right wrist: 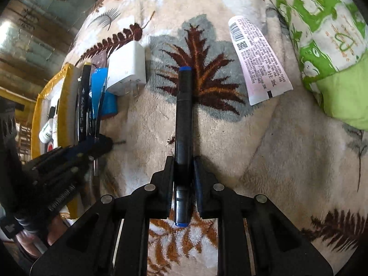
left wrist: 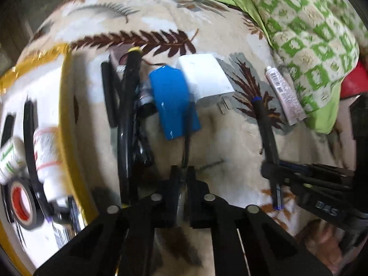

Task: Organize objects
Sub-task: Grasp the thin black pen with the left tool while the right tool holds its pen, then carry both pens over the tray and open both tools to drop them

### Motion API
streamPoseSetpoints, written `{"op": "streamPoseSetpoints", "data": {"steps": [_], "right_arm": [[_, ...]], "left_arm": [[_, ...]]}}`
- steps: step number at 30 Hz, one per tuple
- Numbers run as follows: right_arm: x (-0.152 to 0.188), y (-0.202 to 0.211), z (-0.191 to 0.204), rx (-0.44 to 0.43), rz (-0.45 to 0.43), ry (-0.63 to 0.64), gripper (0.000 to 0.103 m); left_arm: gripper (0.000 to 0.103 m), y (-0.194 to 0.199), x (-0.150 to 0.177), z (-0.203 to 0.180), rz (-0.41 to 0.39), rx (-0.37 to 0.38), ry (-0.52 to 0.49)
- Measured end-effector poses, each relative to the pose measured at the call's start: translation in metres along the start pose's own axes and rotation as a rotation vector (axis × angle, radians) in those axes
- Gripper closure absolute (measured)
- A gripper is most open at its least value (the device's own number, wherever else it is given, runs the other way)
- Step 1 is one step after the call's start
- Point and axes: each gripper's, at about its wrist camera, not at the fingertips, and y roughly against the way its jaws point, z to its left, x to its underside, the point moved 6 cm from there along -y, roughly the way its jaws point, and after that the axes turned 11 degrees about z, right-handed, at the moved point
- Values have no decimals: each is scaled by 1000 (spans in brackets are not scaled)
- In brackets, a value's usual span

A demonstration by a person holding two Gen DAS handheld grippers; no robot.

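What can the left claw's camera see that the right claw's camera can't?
Only the left camera clearly shows the roll of black tape with a red core in the yellow-rimmed box, and the left claw shut on a thin black wire. Only the right camera shows the right claw squeezing the black marker up close. Both show the white charger, the blue pack and the white tube on the leafy blanket.

My black marker with blue ends lies lengthwise between my right jaws on the blanket. Left of it sit a white charger and a blue battery; a tube lies to the right.
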Motion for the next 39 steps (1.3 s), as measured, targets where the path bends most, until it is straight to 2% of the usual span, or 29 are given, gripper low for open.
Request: {"op": "streamPoseSetpoints", "data": {"steps": [1, 3, 4, 5, 8, 10, 15, 18, 19, 21, 23, 24, 26, 27, 33, 39], "right_arm": [[-1, -1, 2, 6, 5, 9, 83], [-2, -3, 10, -13, 13, 51, 64], [-1, -4, 17, -19, 15, 86, 47], [0, -6, 22, -12, 17, 115, 36], [3, -11, 33, 83, 9, 163, 33], [3, -11, 35, 107, 0, 155, 34], [-1, -6, 28, 63, -18, 61, 34], [-3, -7, 32, 107, -13, 53, 34], [-4, -8, 32, 135, -13, 56, 38], [-4, -7, 33, 201, -16, 48, 53], [-4, -4, 29, 242, -26, 24, 70], [-4, -3, 27, 242, -26, 14, 72], [-4, 0, 25, 238, -30, 3, 84], [-3, 1, 24, 236, -31, -4, 85], [10, 16, 33, 145, -37, -47, 87], [33, 33, 77, 27, -29, 32, 87]], "left_arm": [[100, 4, 3, 2, -3, 17, 10], [100, 12, 12, 6, -2, 87, 37], [100, 17, 15, 8, -5, 112, 47], [100, 22, 19, 10, -10, 133, 54], [100, 35, 31, 17, -18, 201, 89], [100, 46, 37, 23, -32, 247, 112], [100, 88, 50, 29, -93, 287, 124], [100, 111, 55, 40, -121, 306, 150], [100, 117, 57, 46, -132, 306, 156], [100, 128, 63, 63, -157, 283, 178], [100, 130, 67, 81, -160, 295, 219], [100, 130, 69, 91, -162, 298, 237], [100, 128, 74, 109, -165, 297, 272], [100, 126, 77, 119, -166, 306, 294], [100, 126, 90, 164, -176, 303, 399], [100, 121, 96, 187, -165, 290, 459]]}}
